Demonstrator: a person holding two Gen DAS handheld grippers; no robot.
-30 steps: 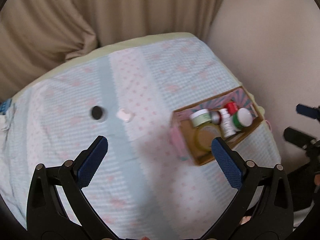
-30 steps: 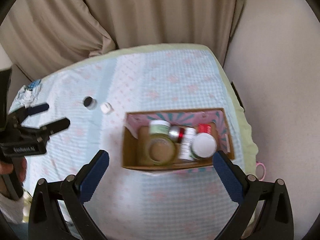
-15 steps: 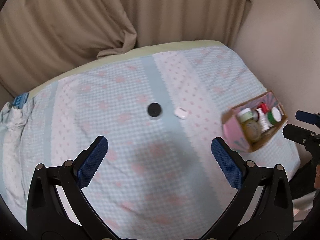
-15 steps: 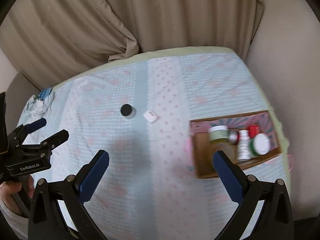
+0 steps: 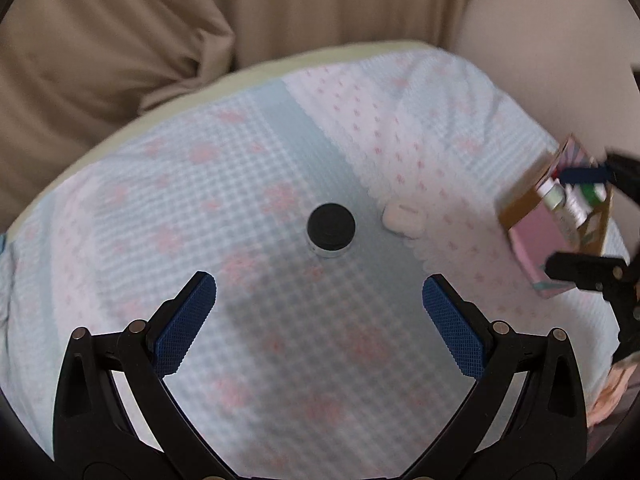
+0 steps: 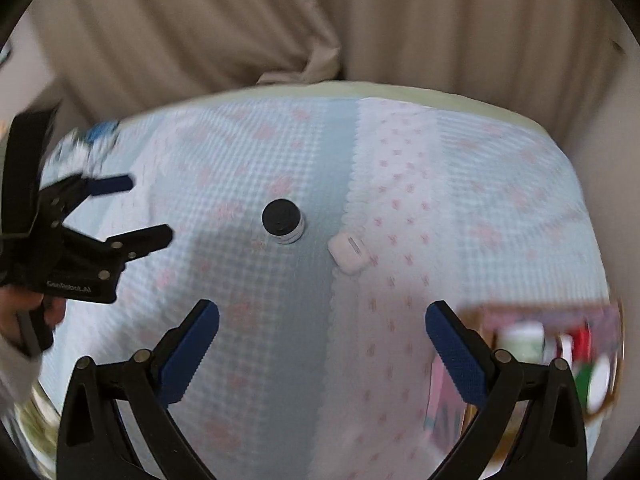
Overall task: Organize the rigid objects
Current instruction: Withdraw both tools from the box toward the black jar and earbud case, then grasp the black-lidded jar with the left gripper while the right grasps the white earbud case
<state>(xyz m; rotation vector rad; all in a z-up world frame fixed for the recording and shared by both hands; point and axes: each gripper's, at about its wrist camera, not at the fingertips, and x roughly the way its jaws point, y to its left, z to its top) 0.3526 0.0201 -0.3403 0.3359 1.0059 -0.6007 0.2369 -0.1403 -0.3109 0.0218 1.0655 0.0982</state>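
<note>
Black-lidded jar (image 5: 331, 226) beside white case (image 5: 402, 216) (apart) | left gripper (image 5: 319, 322) agape | right gripper (image 6: 322, 344) agape

A small black-lidded jar (image 5: 331, 227) stands upright on the bed; a white case (image 5: 403, 219) lies just right of it; the cardboard box (image 5: 554, 232) of bottles sits farther right.

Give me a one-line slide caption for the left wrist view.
Open left gripper above patterned cloth, facing black-lidded jar and white case; cardboard box at right.
</note>
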